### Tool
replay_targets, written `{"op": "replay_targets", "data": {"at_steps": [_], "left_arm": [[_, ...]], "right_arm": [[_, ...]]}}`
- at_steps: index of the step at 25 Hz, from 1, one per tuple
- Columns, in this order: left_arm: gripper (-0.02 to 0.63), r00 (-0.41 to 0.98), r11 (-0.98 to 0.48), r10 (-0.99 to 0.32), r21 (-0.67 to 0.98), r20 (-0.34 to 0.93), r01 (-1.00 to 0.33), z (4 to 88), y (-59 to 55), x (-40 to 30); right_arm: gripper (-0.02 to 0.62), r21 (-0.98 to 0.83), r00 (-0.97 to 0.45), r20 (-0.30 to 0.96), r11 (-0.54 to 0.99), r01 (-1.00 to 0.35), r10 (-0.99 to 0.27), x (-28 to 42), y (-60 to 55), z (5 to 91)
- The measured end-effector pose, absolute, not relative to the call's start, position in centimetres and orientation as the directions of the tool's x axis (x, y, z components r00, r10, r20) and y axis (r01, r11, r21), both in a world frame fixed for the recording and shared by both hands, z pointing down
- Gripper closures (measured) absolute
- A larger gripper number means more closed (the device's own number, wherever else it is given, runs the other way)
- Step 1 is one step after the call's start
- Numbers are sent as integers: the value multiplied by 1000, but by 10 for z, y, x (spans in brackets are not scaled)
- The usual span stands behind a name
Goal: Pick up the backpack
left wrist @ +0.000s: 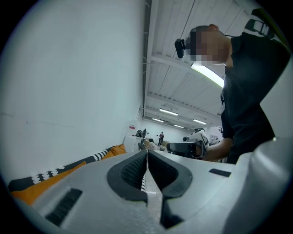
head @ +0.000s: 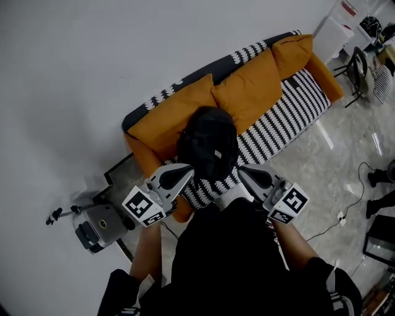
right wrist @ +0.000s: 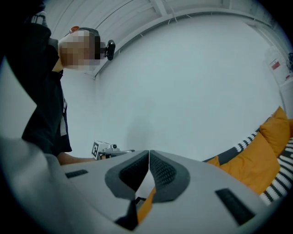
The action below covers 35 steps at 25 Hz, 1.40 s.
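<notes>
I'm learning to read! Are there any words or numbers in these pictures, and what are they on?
No words can be read here.
Tag on the backpack: too small.
Red wall sign: blurred.
Red box label: too small.
Left cube, right cube: square patterns, no letters.

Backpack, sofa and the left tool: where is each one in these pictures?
backpack [head: 208, 145]: head view, the middle of its black top.
sofa [head: 290, 108]: head view, a bare part of the striped seat.
left tool [left wrist: 147, 154]: left gripper view, the spot where its shut tips meet.
</notes>
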<state>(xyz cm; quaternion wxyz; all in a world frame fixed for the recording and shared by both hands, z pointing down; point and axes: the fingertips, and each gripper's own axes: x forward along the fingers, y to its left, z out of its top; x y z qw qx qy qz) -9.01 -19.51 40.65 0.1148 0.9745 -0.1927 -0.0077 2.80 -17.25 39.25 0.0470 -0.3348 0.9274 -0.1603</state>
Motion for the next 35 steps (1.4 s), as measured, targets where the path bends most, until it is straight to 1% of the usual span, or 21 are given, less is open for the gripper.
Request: {"op": "replay_targets", "data": {"at_steps": [3, 7, 14, 18, 27, 35], "left_arm": [[578, 921, -895, -387, 229, 28, -383, 410, -202, -91], [578, 921, -892, -385, 232, 62, -388, 421, -209, -89], [578, 892, -874, -421, 191, 162, -447, 443, -239, -80], [578, 869, -841, -445, 231, 216, -489, 453, -258, -71], [578, 836, -806, -449, 261, 317, -532, 505, -310, -52], [577, 803, -781, -451, 264, 390, -567, 563, -348, -54]], "right_arm": [[568, -326, -763, 47, 712, -622, -645, 31, -180, 400], [568, -334, -752, 52, 698, -634, -658, 37, -193, 406], [568, -357, -759, 66, 695, -624, -648, 56, -228, 429], [568, -389, -768, 86, 689, -612, -635, 69, -256, 451], [568, -415, -771, 113, 676, -609, -626, 85, -323, 508], [566, -457, -796, 169, 669, -586, -582, 87, -354, 571]]}}
